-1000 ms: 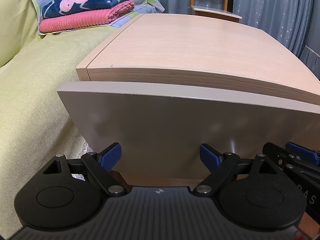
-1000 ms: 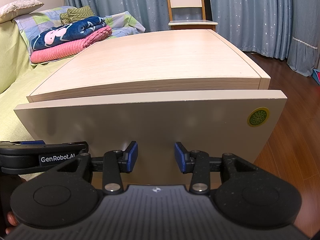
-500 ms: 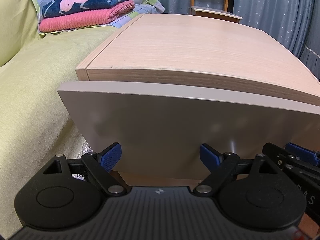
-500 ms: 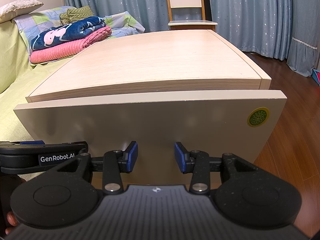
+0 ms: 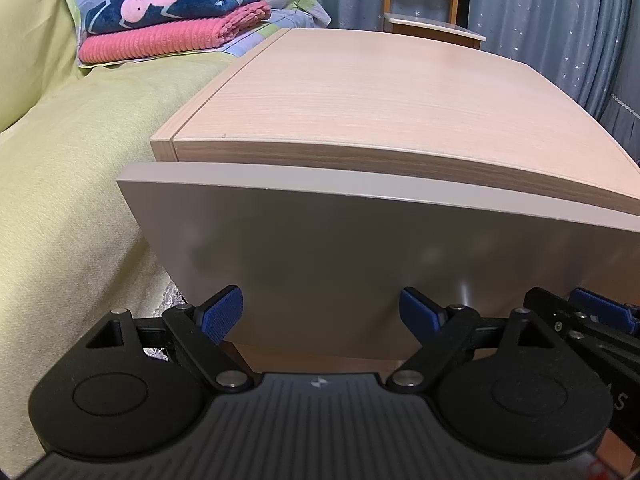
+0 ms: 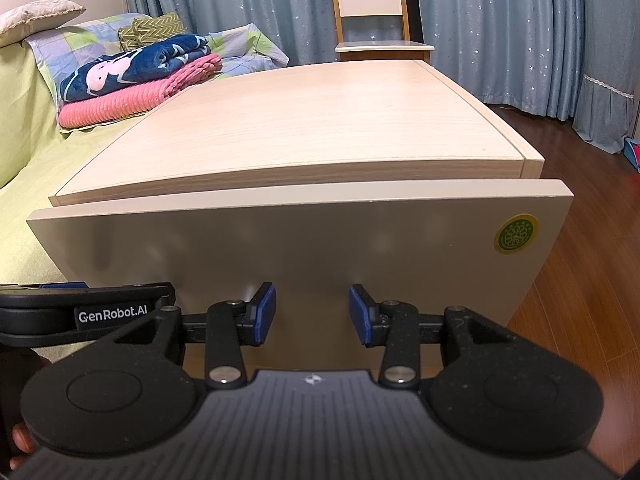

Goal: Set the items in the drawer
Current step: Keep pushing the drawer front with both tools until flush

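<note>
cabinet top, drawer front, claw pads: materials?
Cabinet top: light wood or wood-look laminate; straight grain lines, matte.
Drawer front: smooth beige painted or laminated board; no grain, soft sheen with faint glare spots.
Right claw pads: blue, probably rubber. Those on the left claw show a fine dimpled texture.

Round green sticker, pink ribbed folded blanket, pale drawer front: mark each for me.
Round green sticker (image 6: 515, 234), right wrist view, its centre.
Pink ribbed folded blanket (image 5: 168, 38), left wrist view, its top face.
Pale drawer front (image 6: 320, 248), right wrist view, middle of its panel.
</note>
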A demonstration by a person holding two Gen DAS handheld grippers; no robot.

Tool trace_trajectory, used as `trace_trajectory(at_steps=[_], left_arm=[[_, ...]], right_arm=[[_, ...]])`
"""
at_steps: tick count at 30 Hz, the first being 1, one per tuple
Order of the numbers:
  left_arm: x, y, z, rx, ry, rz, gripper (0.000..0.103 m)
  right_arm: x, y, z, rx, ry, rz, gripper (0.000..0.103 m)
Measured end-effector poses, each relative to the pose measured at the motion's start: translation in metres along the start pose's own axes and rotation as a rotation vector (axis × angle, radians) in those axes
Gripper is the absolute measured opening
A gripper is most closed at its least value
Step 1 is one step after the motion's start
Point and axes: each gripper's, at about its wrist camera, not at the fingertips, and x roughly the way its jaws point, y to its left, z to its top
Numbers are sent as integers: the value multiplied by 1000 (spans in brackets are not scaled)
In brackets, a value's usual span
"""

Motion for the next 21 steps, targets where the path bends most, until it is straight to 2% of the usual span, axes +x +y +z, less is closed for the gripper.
trace_trajectory(at_steps=[21], left_arm=[[2,-2,2,-10,-8,1,88]], right_arm=[[4,-7,1,3,-11,-3,36]])
